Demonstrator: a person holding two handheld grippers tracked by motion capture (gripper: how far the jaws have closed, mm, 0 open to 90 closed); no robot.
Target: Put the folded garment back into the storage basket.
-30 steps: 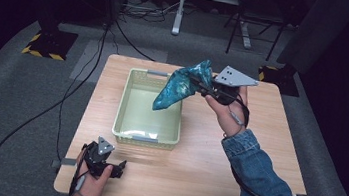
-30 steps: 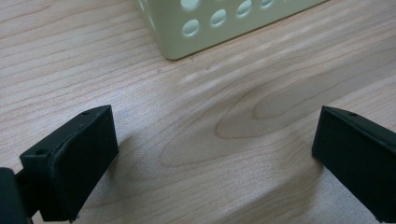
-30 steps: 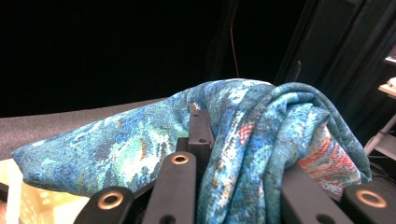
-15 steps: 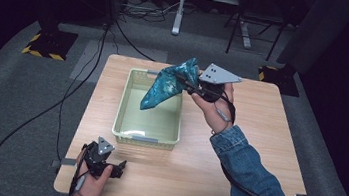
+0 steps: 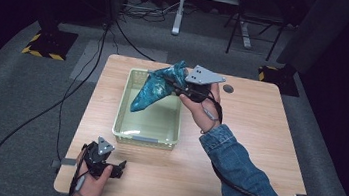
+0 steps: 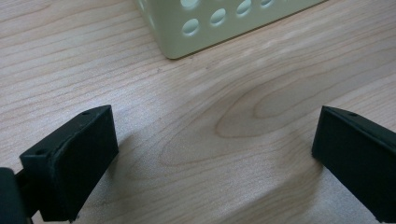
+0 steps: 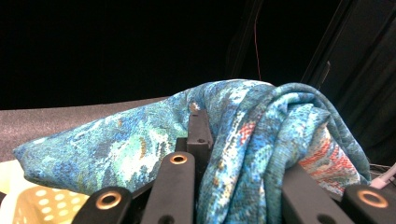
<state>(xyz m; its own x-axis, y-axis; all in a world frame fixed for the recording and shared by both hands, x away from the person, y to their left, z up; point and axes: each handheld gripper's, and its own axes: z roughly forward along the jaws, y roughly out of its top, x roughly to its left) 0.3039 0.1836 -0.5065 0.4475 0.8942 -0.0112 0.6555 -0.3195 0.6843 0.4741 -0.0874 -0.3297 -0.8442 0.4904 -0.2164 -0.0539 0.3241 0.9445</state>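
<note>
Your right gripper point(image 5: 176, 84) clamps the teal cloth point(image 5: 156, 90), its long axis slanting down-left over the basket point(image 5: 148, 138); your left gripper point(image 6: 212, 158) rests open-jawed on the table point(image 5: 259, 133).

The pale wooden table top point(image 5: 258, 138) is evenly lit from above while the surrounding floor falls into near-black. In the left gripper view, soft shadows spread beneath the two black jaws, and the near jaw edges blur. In the right gripper view the background is black; the mottled teal patterned cloth point(image 7: 140, 144) looks grainy.
</note>
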